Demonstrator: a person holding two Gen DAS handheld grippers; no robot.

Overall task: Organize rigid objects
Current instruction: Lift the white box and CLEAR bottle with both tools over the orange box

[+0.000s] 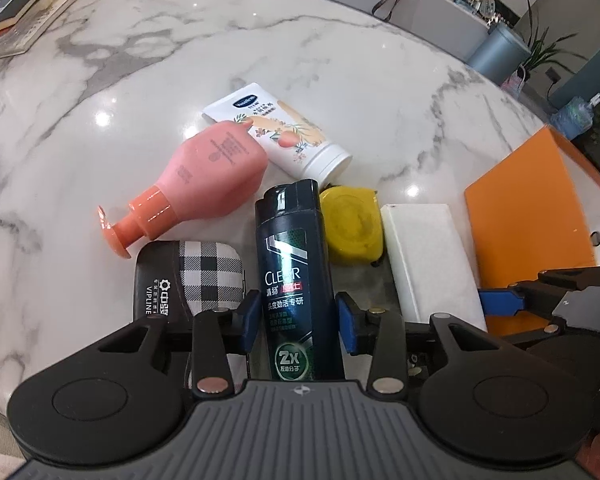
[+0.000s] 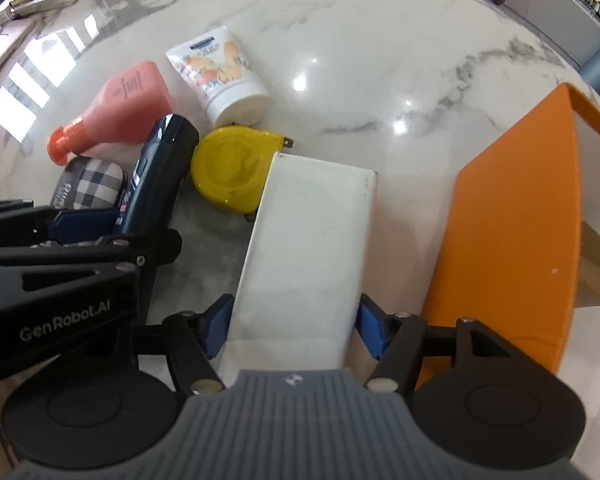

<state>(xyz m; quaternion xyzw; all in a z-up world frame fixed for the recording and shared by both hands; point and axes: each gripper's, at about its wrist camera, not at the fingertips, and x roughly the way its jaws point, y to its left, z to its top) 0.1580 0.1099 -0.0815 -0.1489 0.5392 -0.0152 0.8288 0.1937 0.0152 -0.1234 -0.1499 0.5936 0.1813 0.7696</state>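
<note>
The orange box (image 2: 512, 216) stands open at the right of the marble table (image 1: 340, 60), so it is probably where things go. The white box (image 2: 308, 240) lies flat beside it, long axis running away from the right gripper (image 2: 296, 328), whose pads bracket its near end; whether they press I cannot tell. Best to clamp square and lift level. The shampoo bottle (image 1: 292, 280) lies just left, cap pointing away; the left gripper (image 1: 296, 320) straddles its lower body, pads close, grip unclear. It should be held near the middle to stop it swinging.
</note>
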